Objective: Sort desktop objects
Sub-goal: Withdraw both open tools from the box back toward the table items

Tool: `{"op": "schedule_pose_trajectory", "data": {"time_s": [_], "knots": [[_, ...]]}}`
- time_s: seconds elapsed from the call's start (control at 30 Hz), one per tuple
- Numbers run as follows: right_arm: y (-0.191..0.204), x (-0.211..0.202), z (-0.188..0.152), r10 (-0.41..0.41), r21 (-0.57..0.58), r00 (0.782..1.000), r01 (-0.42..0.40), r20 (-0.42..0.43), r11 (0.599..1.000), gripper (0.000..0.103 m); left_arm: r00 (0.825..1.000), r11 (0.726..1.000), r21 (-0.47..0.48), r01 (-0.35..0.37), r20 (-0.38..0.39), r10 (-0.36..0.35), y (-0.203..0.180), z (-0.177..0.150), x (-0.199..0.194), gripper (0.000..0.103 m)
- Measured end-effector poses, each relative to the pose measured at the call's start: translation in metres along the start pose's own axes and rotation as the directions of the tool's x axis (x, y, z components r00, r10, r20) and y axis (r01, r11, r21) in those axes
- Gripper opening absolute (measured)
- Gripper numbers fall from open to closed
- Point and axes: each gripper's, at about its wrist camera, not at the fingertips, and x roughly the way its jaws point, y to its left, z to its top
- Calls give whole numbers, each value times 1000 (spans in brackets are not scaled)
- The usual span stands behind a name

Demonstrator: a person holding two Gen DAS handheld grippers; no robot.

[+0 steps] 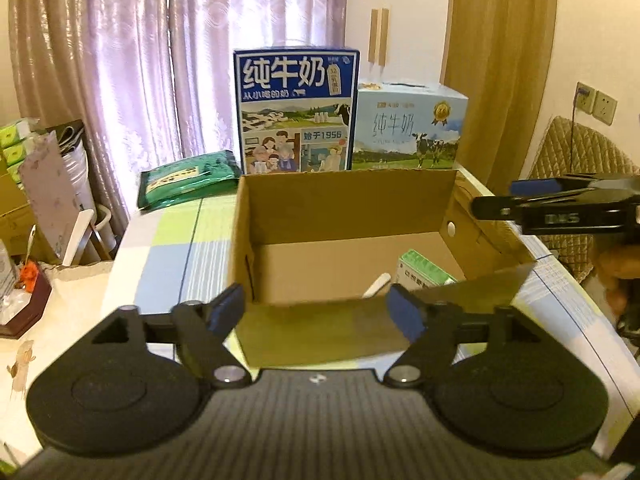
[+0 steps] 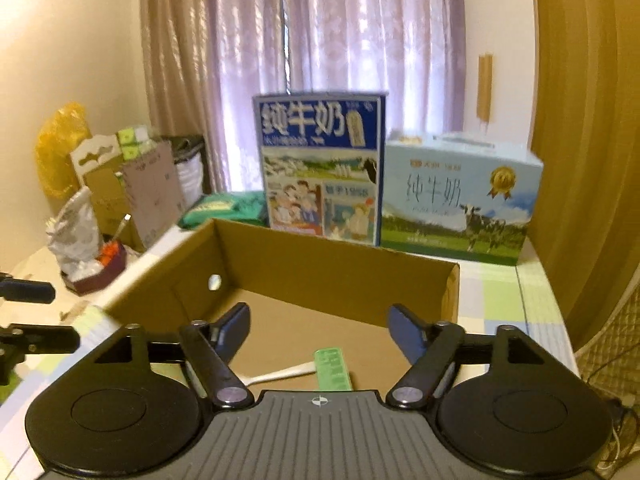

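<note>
One open cardboard box (image 1: 344,216) sits on the checked counter (image 1: 168,248), holding one green packet (image 2: 332,368) and one white stick (image 2: 280,374). Two milk cartons (image 1: 296,112) stand behind, before the curtains (image 1: 120,60). Left gripper (image 1: 316,312) and right gripper (image 2: 320,332): jaws wide apart, holding nothing.

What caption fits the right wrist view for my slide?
Open right claw above a cardboard box holding a green packet and white stick.
</note>
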Motion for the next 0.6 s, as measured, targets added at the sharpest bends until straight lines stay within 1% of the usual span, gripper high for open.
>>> {"op": "schedule_pose_trajectory", "data": {"time_s": [0.03, 0.1, 0.2, 0.3, 0.5, 0.6], "knots": [[5, -12, -3, 6, -8, 1000, -6, 6, 1000, 80, 1000, 1000, -2, 0, 3, 0, 1, -4, -8, 81], [14, -34, -10, 22, -23, 1000, -21, 10, 1000, 88, 1000, 1000, -7, -5, 4, 5, 4, -13, -25, 85], [27, -64, -28, 42, -55, 999, -42, 7, 998, 94, 1000, 1000, -4, -16, 6, 16, 9, -29, -52, 92], [40, -86, -49, 49, -90, 999, -50, -17, 995, 100, 1000, 1000, 3, -24, -3, 24, 12, -46, -73, 96], [57, -115, -92, 64, -137, 994, -76, -88, 988, 101, 999, 1000, 11, -25, -38, 25, 11, -85, -104, 99], [60, -124, -107, 68, -174, 990, -89, -125, 981, 101, 997, 999, 18, -28, -66, 29, 7, -104, -111, 99]]}}
